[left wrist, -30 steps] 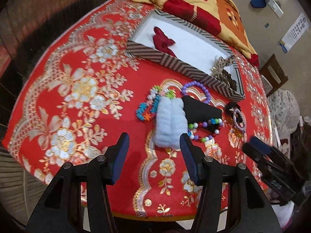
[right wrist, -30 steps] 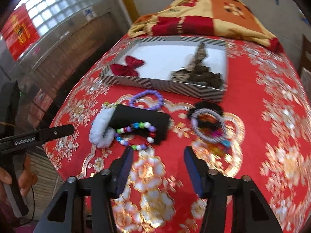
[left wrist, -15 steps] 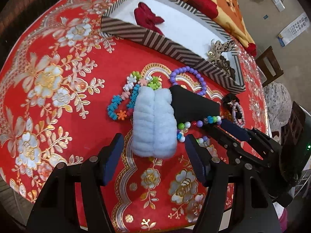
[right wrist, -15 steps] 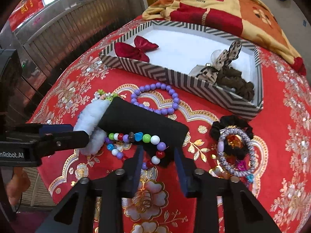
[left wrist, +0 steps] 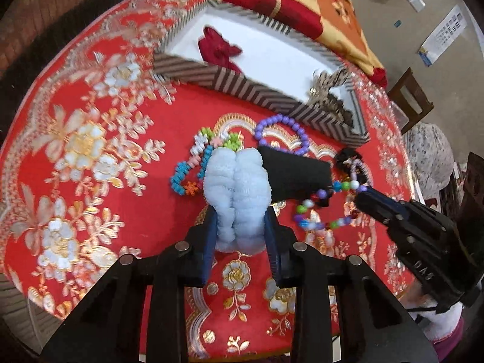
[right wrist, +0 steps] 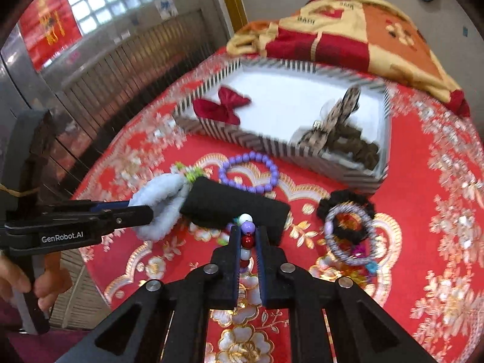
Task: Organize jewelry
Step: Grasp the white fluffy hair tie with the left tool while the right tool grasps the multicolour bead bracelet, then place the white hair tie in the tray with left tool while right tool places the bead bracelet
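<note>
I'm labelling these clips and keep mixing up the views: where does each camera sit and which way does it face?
Left wrist: on the left gripper, looking steeply down at the fluffy white scrunchie its closing jaws squeeze; the right gripper intrudes.
Right wrist: on the right gripper, shut on the multicoloured bead bracelet; the left gripper and a hand show.
Shared: black roll, purple bead bracelet, striped box.

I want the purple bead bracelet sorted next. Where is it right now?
The purple bracelet lies flat on the red tablecloth, centre of the right wrist view, between the striped box and the black roll.
</note>
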The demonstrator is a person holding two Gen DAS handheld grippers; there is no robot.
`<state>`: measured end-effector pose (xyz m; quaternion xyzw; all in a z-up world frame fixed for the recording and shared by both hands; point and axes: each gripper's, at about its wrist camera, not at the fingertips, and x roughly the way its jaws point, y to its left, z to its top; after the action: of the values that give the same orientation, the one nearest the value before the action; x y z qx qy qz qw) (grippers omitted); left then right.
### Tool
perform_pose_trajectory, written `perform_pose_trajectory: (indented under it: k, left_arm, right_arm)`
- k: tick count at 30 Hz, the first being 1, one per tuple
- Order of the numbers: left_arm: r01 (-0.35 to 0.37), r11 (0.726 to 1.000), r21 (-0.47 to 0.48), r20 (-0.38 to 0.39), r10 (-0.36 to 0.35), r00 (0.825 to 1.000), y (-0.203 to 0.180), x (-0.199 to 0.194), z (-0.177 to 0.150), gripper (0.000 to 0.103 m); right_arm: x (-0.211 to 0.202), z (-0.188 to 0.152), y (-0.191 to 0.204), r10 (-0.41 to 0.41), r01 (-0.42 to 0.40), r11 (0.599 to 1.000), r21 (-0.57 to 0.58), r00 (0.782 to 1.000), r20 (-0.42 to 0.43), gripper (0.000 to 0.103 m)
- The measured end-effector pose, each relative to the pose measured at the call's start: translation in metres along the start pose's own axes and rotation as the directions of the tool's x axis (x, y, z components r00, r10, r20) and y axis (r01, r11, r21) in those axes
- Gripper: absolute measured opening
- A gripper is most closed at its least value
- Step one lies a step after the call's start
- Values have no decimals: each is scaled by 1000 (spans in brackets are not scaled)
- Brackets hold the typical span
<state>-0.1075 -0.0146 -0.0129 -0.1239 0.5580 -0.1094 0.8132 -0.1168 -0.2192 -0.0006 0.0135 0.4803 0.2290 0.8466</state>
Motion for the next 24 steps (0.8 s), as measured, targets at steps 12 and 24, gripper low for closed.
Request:
perform_pose_trajectory:
  k: [12,24]
  left_arm:
    - [-18,1000,16,139,15,990,-9,-50,25,28]
    - [-78,993,85,203,59,977,-29,-38,96,29]
  right_arm:
    - [-50,27,-11,1,-3,1000,16,993,122,9]
    - [-40,79,-12,-31,31,1000,3,989,142,9]
